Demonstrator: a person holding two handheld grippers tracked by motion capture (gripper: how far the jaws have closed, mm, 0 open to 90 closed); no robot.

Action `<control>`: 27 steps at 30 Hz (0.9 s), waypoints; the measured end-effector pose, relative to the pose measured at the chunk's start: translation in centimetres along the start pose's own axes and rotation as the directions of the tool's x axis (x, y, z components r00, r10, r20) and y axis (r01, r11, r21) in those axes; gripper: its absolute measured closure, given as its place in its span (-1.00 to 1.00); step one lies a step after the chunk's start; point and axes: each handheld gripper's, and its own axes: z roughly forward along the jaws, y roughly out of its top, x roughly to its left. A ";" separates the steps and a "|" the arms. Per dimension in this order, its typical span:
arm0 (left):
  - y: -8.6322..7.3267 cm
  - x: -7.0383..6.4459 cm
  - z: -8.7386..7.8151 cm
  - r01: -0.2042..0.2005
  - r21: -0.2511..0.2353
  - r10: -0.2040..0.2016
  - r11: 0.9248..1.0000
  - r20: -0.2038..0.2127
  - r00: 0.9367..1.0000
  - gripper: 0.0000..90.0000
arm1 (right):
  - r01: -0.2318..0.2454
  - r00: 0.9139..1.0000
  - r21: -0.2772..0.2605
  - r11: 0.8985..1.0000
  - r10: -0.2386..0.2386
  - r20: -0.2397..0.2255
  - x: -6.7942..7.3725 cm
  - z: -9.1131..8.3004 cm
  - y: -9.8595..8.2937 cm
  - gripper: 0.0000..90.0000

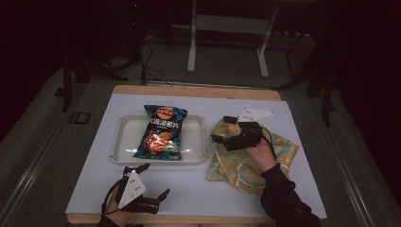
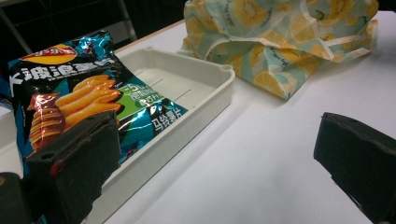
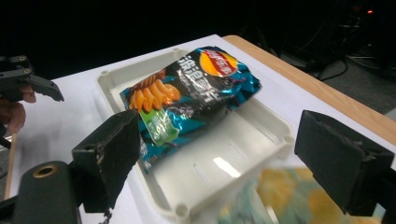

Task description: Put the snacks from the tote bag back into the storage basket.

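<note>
**Right gripper poised over the fruit-print bag, chip packet waiting in the tray**

The white table point(image 1: 198, 189) carries three loose things, taken from largest down: one folded cloth bag point(image 1: 246, 165) printed with kiwi and citrus slices, one shallow white tray point(image 1: 124, 142), and one packet of crisps point(image 1: 161, 132) lying flat inside that tray, its top toward the far edge. The bag sits just beside the tray's right end, close to it but seemingly not touching.

The right gripper point(image 1: 220, 128) hangs directly above the bag's near-left part, jaws spread wide and empty; its own view looks past the blurred fabric toward the tray and packet. The left gripper point(image 1: 153, 182) rests near the front edge of the table, well apart from the bag, jaws likewise wide open with nothing between them.

The step in hand appears to be taking hold of the bag, probably to open it for the packet. To do it well, the right gripper should come down on a single layer at the bag's mouth or on a handle strap, not on the whole folded stack, and close fully before lifting. The cloth is limp, so a shallow pinch may slip; the left gripper would best come across to catch the opposite edge.

Count: two grippers, one bag, one tray, one packet.
</note>
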 end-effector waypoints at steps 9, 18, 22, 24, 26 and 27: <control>0.0 0.0 0.0 0.000 0.004 0.000 1.000 -0.002 1.000 -0.98 | -0.030 0.997 -0.036 0.999 0.032 0.069 -0.3 -4.0 -2.7 -0.68; 0.0 0.0 0.1 0.003 0.005 -0.003 1.000 -0.002 1.000 -0.98 | -0.043 0.992 -0.072 0.996 0.051 0.118 -0.6 -7.6 -5.3 -0.68; 0.0 0.0 0.2 0.001 0.009 -0.001 1.000 -0.001 1.000 -0.98 | -0.048 0.988 -0.093 0.995 0.061 0.141 -0.8 -8.8 -6.3 -0.68; 0.0 0.0 0.2 0.001 0.009 -0.001 1.000 -0.001 1.000 -0.98 | -0.043 0.986 -0.100 0.994 0.059 0.159 -0.9 -9.3 -6.7 -0.68; 0.0 0.0 0.2 0.000 0.009 0.000 1.000 0.000 1.000 -0.98 | -0.051 0.980 -0.094 0.994 0.068 0.188 -1.0 -9.8 -7.1 -0.68; 0.0 0.0 0.2 -0.001 0.010 0.001 1.000 0.000 1.000 -0.98 | -0.050 0.976 -0.095 0.994 0.069 0.205 -1.1 -10.1 -7.3 -0.68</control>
